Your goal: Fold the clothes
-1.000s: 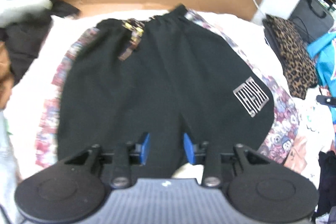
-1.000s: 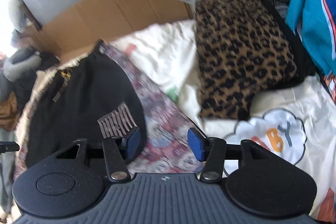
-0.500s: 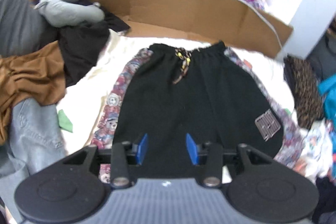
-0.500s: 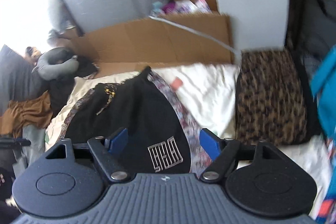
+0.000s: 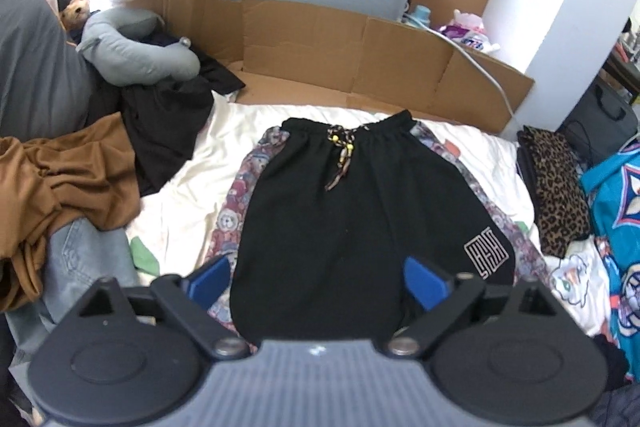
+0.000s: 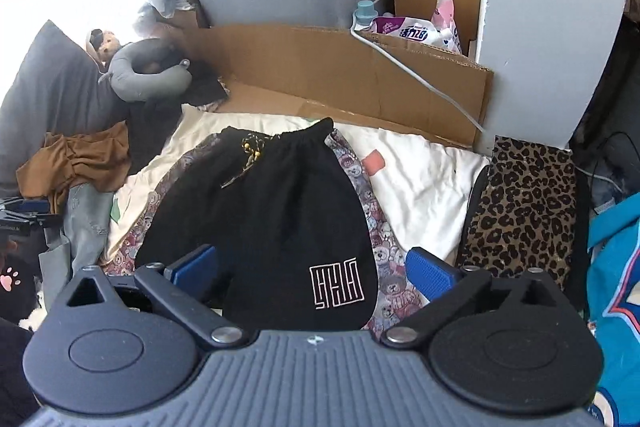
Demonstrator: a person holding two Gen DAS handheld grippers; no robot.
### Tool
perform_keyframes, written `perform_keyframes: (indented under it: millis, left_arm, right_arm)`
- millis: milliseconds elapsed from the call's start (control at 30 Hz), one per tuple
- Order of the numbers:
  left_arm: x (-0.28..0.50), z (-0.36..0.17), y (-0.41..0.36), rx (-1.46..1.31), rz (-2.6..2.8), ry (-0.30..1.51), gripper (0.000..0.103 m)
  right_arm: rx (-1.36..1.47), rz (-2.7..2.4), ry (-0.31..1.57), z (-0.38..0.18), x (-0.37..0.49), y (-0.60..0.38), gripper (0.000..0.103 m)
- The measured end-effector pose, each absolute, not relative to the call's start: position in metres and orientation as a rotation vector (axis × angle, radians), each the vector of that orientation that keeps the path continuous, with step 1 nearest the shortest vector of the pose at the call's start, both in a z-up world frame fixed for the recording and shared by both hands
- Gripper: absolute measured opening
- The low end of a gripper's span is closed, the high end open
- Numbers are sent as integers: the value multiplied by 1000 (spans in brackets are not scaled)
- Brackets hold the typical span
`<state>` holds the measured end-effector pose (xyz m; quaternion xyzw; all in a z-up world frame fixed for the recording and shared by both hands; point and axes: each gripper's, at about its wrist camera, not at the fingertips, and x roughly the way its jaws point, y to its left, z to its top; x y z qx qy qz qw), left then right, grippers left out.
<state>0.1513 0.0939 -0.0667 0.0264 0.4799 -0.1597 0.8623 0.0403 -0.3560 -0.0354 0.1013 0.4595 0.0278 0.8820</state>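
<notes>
Black shorts (image 5: 360, 227) lie flat mid-frame on the bed (image 5: 192, 183), both grippers, left (image 5: 320, 281) & right (image 6: 312, 269), w/ jaws opening, empty; next: grab an edge, fold.

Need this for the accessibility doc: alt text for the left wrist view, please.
Black shorts with a white logo lie flat, waistband at the far end, on a bear-print cloth over a white sheet. The left tool, jaws opening and nothing between them, hangs above the near hem. Brown top and jeans lie left.
</notes>
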Motion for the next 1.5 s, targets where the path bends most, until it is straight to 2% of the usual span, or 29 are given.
perform_keyframes:
  millis: [200, 533, 900, 1033, 1267, 1433, 1500]
  left_arm:
    - [142, -62, 113, 24, -399, 1045, 103]
    - [127, -62, 152, 2, -375, 1037, 103]
    - [131, -100, 207, -14, -267, 1062, 102]
    - [133, -124, 221, -29, -265, 1068, 95]
    - [133, -171, 239, -60, -266, 1116, 82]
    - [132, -213, 245, -101, -248, 1176, 69]
    - [129, -230, 246, -137, -230, 1195, 67]
  right_arm:
    - [302, -12, 951, -38, 25, -338, 103]
    - [369, 6, 918, -55, 3, -284, 103]
    - [345, 10, 882, -120, -4, -218, 103]
    - [432, 31, 898, -159, -3, -205, 99]
    - [520, 15, 938, -222, -1, -188, 77]
    - [519, 36, 999, -253, 3, -179, 68]
    - [518, 46, 1020, -263, 6, -175, 65]
